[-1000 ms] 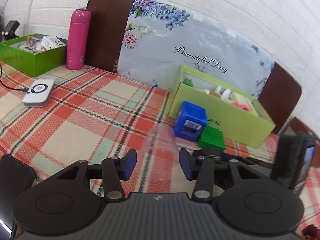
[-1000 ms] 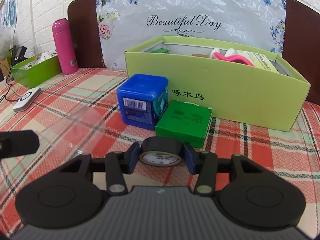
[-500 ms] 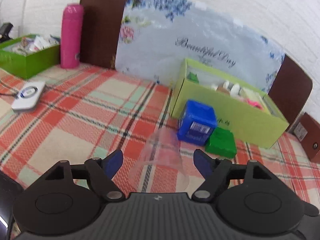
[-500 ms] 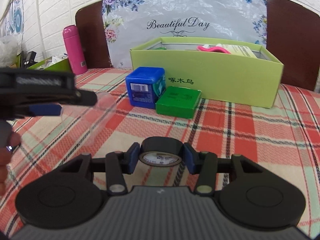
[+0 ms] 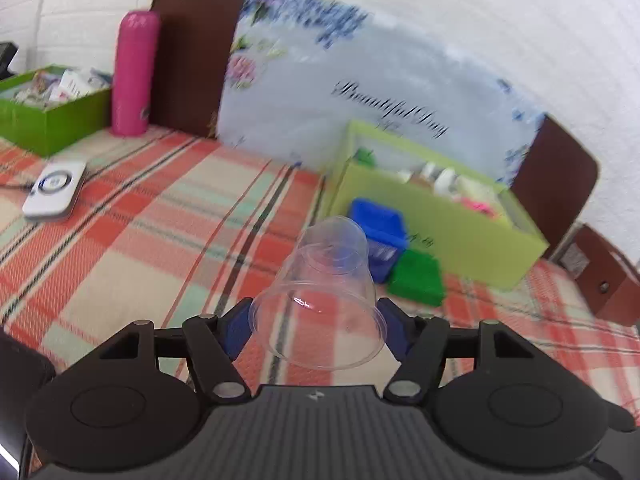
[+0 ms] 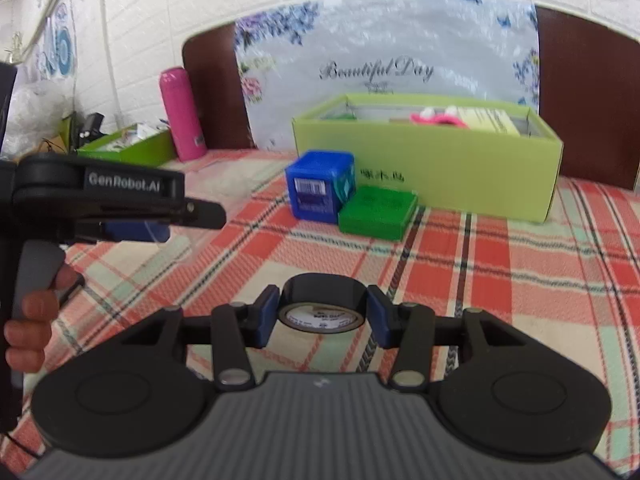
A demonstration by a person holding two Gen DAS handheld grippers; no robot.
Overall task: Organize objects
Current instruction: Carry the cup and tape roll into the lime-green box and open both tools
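My left gripper (image 5: pixel 318 326) is shut on a clear plastic cup (image 5: pixel 324 292), held on its side with the rim toward the camera, above the plaid tablecloth. My right gripper (image 6: pixel 322 314) is shut on a roll of black tape (image 6: pixel 322 300), held above the cloth. The left gripper also shows in the right wrist view (image 6: pixel 160 208) at the left, side on, with the hand holding it. Ahead stand a light green open box (image 6: pixel 460 176) with several items inside, a blue box (image 6: pixel 320 184) and a flat green box (image 6: pixel 378 210) in front of it.
A pink bottle (image 5: pixel 134 72) and a dark green box (image 5: pixel 48 112) of small items stand at the back left. A white device (image 5: pixel 54 190) with a cable lies on the cloth. A floral "Beautiful Day" board (image 6: pixel 380 68) leans on the wall. A brown box (image 5: pixel 604 272) sits at the right.
My left gripper has closed on the clear cup and lifted it off the cloth. My right gripper has pulled back from the boxes, still holding the tape.
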